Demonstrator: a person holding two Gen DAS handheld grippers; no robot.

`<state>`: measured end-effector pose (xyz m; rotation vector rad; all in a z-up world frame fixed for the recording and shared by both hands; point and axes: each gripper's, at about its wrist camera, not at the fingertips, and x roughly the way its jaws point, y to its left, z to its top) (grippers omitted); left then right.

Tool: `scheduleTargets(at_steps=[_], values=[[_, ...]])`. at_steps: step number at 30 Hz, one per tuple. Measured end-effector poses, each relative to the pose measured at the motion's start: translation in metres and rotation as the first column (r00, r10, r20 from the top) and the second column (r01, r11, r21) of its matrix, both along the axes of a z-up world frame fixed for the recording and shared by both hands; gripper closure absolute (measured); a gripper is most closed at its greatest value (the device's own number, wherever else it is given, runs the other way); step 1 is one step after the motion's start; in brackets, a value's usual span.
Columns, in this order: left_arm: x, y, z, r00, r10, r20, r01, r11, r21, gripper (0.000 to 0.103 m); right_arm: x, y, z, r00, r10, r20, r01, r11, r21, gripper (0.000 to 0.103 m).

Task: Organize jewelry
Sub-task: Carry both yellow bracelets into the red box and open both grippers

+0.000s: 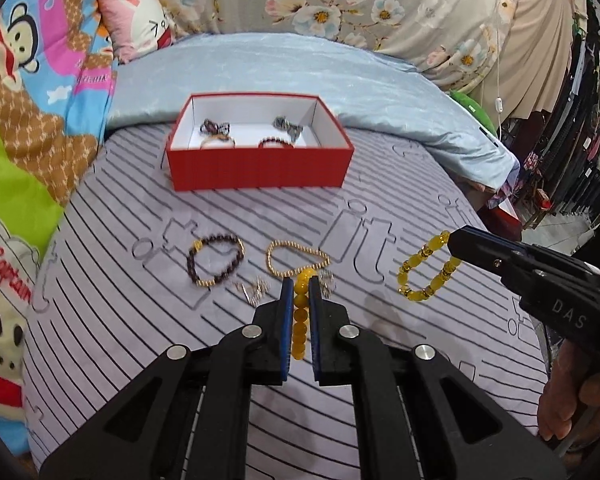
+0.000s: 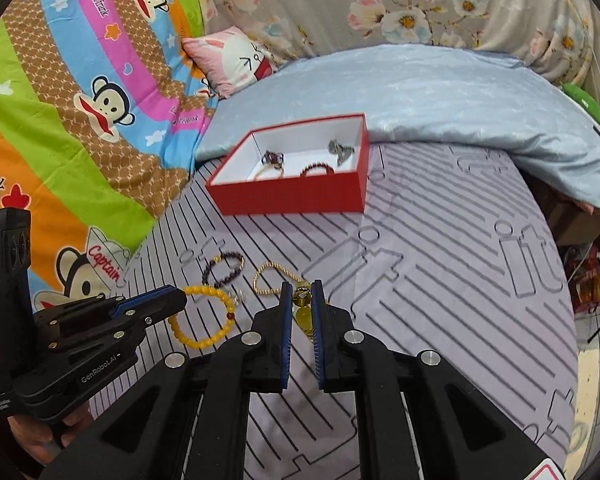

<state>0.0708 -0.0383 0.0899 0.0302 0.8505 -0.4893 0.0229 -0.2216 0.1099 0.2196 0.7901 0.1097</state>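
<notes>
Striped bed [image 1: 400,216], red box [image 1: 260,168] toward its far edge. Left hand-held gripper [image 1: 301,286] pinching amber bracelet [image 1: 300,320]; right hand-held gripper [image 2: 301,292] pinching yellow crystal bracelet [image 1: 428,270], seemingly lifted. Best carried level, released low inside.

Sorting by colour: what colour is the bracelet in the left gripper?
Opaque yellow bracelet, clearest in the right wrist view.
</notes>
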Motion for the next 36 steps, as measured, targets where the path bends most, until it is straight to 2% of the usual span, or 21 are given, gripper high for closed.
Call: scheduleTargets(at_steps=[10,18,22,28,36], values=[[0.055,-0.004,0.043,0.990,0.038,0.135,-0.039,0.999,0.009,0.096,0.054,0.004,0.051,0.991,0.040,0.127,-0.034,0.998,-0.051,0.093],[0.126,-0.017,0.062,0.980,0.060,0.191,-0.062,0.998,0.004,0.096,0.129,0.003,0.066,0.984,0.044,0.171,-0.035,0.998,-0.054,0.093],[0.161,-0.026,0.055,0.980,0.069,0.188,-0.072,0.997,0.007,0.096,0.168,0.004,0.056,0.987,0.043,0.155,-0.035,0.998,-0.053,0.093],[0.201,-0.037,0.026,0.985,0.085,0.150,-0.090,0.996,0.027,0.096,0.213,0.003,0.022,0.995,0.036,0.088,-0.033,0.999,-0.042,0.093],[0.229,-0.041,-0.011,0.990,0.104,0.096,-0.110,0.992,0.063,0.096,0.238,-0.002,-0.022,1.000,0.020,0.004,-0.020,0.999,-0.040,0.093]])
